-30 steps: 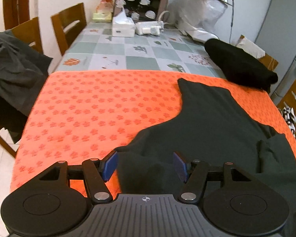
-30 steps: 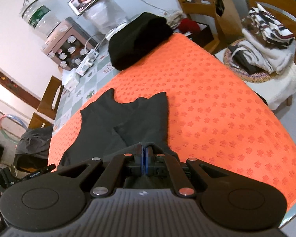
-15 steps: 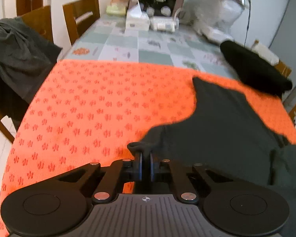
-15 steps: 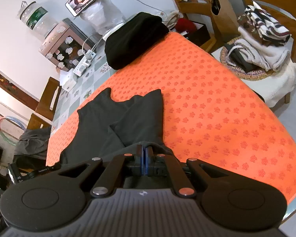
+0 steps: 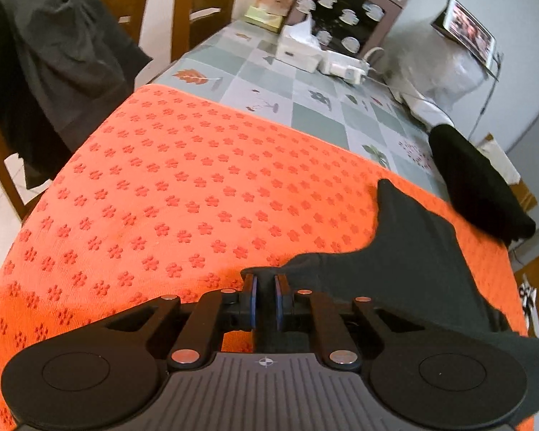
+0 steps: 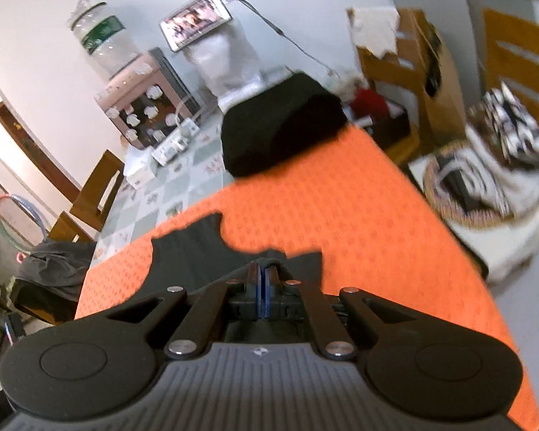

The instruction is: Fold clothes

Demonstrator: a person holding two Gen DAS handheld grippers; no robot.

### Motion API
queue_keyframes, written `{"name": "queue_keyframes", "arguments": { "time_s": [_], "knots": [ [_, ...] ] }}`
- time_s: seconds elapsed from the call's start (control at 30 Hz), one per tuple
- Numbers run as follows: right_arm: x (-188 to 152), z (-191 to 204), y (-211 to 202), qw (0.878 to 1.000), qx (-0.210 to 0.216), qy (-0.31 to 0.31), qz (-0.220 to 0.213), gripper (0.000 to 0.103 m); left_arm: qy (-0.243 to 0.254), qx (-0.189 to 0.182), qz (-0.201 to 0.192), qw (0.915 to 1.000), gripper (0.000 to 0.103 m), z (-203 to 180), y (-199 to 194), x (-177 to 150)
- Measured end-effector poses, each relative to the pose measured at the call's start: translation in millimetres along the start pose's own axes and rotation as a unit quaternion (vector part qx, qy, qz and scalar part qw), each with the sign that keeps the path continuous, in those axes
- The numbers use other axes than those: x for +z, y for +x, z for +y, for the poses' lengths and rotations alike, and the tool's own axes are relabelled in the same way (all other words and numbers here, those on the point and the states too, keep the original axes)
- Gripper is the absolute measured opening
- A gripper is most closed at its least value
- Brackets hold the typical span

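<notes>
Left gripper (image 5: 264, 289) newly pinching garment (image 5: 406, 251) edge

A home dining room, with the dining table used for laundry.

Wooden dining chairs (image 5: 204, 10) stand around a table with a leaf-print checked tablecloth (image 5: 305, 100) and an orange flower-patterned mat (image 5: 183, 186). At the far end sit a tissue box (image 5: 298, 50), a power strip (image 5: 345, 66), a propped-up tablet (image 6: 196, 19) playing video and a large clear jar (image 6: 102, 41). Dark clothes (image 5: 54, 57) hang over a chair, and folded laundry (image 6: 503, 151) is piled beside the table.
</notes>
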State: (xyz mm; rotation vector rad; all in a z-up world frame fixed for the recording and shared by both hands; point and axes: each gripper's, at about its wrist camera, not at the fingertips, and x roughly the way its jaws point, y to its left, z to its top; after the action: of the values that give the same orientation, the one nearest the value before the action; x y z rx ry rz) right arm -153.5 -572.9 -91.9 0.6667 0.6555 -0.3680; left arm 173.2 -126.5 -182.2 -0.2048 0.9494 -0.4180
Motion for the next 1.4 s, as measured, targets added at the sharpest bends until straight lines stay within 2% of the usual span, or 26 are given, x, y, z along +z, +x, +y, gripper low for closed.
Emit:
{"name": "queue_keyframes", "arguments": {
  "time_s": [0.03,0.1,0.2,0.27,0.33,0.43,0.57,0.7,0.73,0.77,0.83,0.93,1.03,1.23,1.4],
  "knots": [
    [6.0,2.1,4.4,1.0,-0.001,-0.007,0.0,0.003,-0.001,-0.002,-0.001,1.0,0.014,0.8,0.1,0.5],
    [17.9,6.3,13.1,1.0,-0.002,-0.021,0.001,0.003,0.003,-0.011,-0.002,0.9999,0.034,1.4,-3.1,1.3],
    [35.7,12.5,26.3,0.999,-0.005,-0.042,0.001,0.003,0.017,-0.031,-0.009,0.9993,0.051,0.2,-17.7,1.9],
    [43.5,16.4,35.5,0.999,-0.008,-0.054,0.005,0.003,0.031,-0.043,-0.018,0.9984,0.056,-2.9,-34.1,-0.4],
    [40.5,22.9,38.0,0.998,-0.004,-0.064,0.007,0.003,0.05,-0.062,-0.026,0.9965,0.056,-7.9,-52.3,-5.2],
    [34.8,33.8,38.7,0.997,0.002,-0.08,0.008,0.003,0.1,-0.094,-0.017,0.9904,0.054,-23.1,-69.5,-21.7],
    [24.0,49.2,29.9,0.995,0.015,-0.098,0.006,0.003,0.137,-0.148,0.034,0.9788,0.047,-38.9,-68.1,-54.3],
    [9.9,62.5,20.0,0.994,0.03,-0.104,0.008,0.003,0.152,-0.13,0.062,0.9779,0.046,-40.1,-52.7,-68.1],
    [6.4,65.7,17.6,0.994,0.034,-0.106,0.009,0.003,0.155,-0.125,0.069,0.9776,0.045,-40.3,-48.7,-71.4],
    [2.9,69.0,15.5,0.993,0.037,-0.108,0.01,0.003,0.158,-0.119,0.076,0.9772,0.038,-40.5,-44.8,-74.7],
    [-4.2,75.8,11.2,0.993,0.042,-0.112,0.011,0.003,0.165,-0.109,0.09,0.9762,0.035,-40.8,-36.8,-81.2],
    [-17.6,92.2,-0.7,0.99,0.064,-0.121,0.012,0.003,0.126,-0.123,0.08,0.9811,0.037,-31.2,-43.6,-73.7],
    [-34.9,112.7,-14.0,0.987,0.086,-0.139,0.016,0.003,0.111,-0.123,0.071,0.9836,0.037,-21.9,-52.2,-66.1],
    [-91.1,162.1,-30.2,0.976,0.107,-0.189,0.035,0.003,0.082,-0.131,0.064,0.9859,0.038,-2.3,-75.4,-52.8],
    [-153.0,204.3,-32.6,0.969,0.112,-0.211,0.06,0.003,0.115,-0.142,0.071,0.9806,0.043,6.4,-95.1,-49.6]
  ]
}}
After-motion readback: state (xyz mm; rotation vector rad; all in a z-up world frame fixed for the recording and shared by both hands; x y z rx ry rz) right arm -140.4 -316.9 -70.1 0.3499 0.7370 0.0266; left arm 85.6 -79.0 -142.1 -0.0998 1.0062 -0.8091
